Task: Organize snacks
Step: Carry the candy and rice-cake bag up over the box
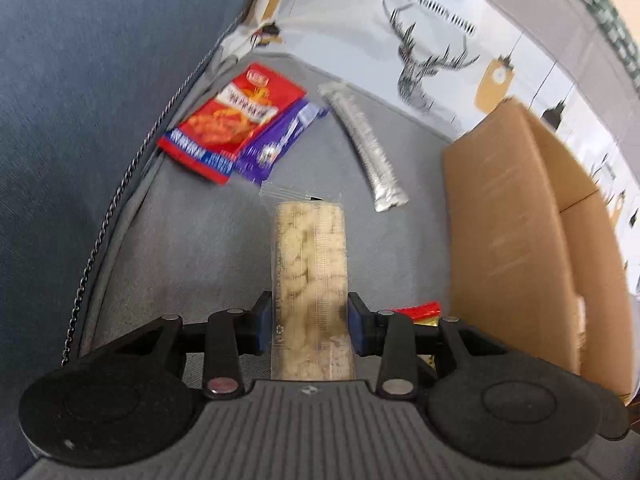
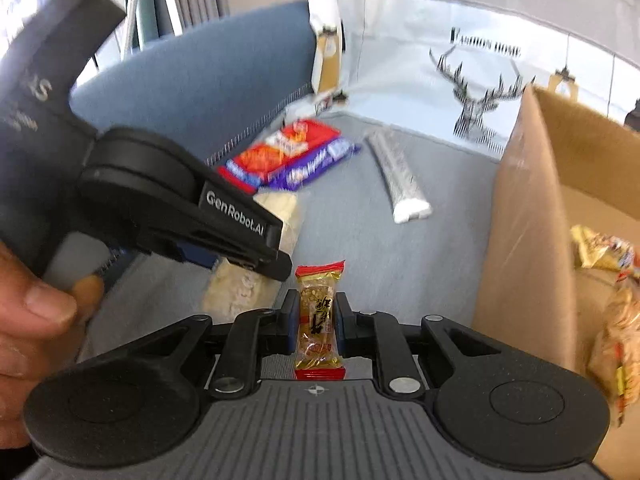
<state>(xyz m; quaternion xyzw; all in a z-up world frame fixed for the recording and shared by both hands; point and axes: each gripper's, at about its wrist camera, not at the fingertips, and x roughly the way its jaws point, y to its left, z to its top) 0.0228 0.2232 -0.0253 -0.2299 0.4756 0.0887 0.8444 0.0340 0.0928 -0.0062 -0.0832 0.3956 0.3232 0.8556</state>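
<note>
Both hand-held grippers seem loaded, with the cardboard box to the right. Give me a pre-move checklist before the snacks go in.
1. Left hand-held gripper clamped on the clear pack of pale crackers: ok.
2. Right hand-held gripper clamped on the small gold-and-red snack bar: ok.
3. Cardboard box open on top: ok.
4. Room left in the box beside the yellow packets: cannot tell.
5. Grippers clear of each other: cannot tell, close together.
6. Snacks left on the cushion, red packet, purple bar, silver stick: not ok.

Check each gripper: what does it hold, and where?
Left gripper pinches the clear cracker pack near its lower end; right gripper pinches the small gold snack bar mid-length.
</note>
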